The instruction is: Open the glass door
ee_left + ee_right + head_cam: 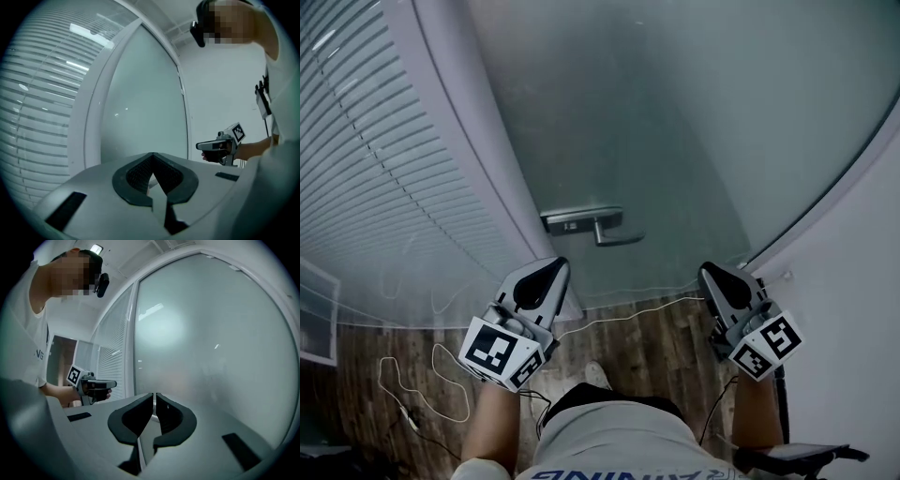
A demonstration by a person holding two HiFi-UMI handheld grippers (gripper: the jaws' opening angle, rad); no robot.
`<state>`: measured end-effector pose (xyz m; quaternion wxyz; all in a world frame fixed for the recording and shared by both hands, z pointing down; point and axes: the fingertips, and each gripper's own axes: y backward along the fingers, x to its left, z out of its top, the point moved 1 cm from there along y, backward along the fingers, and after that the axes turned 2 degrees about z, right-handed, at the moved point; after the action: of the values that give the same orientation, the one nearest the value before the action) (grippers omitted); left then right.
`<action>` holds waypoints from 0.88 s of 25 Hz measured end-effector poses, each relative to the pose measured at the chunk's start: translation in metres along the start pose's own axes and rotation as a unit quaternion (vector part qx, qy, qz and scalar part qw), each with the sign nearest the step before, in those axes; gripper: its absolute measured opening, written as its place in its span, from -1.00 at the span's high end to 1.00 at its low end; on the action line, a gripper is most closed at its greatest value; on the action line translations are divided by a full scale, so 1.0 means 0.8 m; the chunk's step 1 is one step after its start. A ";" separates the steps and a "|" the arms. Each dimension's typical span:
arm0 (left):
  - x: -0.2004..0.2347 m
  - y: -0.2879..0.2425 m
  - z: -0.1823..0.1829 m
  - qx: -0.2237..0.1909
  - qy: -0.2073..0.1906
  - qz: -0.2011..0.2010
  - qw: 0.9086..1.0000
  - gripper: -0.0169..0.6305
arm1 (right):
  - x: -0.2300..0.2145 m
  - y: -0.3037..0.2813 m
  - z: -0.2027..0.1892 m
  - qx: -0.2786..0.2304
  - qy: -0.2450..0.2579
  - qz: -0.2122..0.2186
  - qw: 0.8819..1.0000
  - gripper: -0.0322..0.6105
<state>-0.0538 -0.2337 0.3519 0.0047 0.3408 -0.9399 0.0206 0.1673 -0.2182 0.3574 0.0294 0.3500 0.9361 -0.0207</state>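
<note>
The frosted glass door [675, 141] fills the middle of the head view, its metal lever handle [607, 231] on a lock plate near the door's left edge. Both grippers hang short of the door, apart from it. My left gripper [547, 271] is just below and left of the handle, jaws shut with nothing between them. My right gripper [713, 275] is further right, level with the left one, also shut and holding nothing. The left gripper view shows the closed tips [153, 154] before the glass, and the right gripper view shows the same [154, 394].
A glass panel with horizontal blinds [375, 187] stands left of the door behind a pale frame post [478, 159]. A white wall [853, 272] closes the right side. Thin cables [431, 375] trail over the wood floor [647, 342], near the person's shoe [598, 375].
</note>
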 end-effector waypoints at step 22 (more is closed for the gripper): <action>0.024 -0.049 -0.002 0.005 0.034 0.076 0.996 0.97 | -0.032 -0.131 -0.054 0.141 0.086 0.176 0.970 0.41</action>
<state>-0.0437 -0.2762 0.3551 0.0332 0.2672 -0.9624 0.0369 0.1162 -0.3118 0.4042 -0.0971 0.5107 0.8463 -0.1165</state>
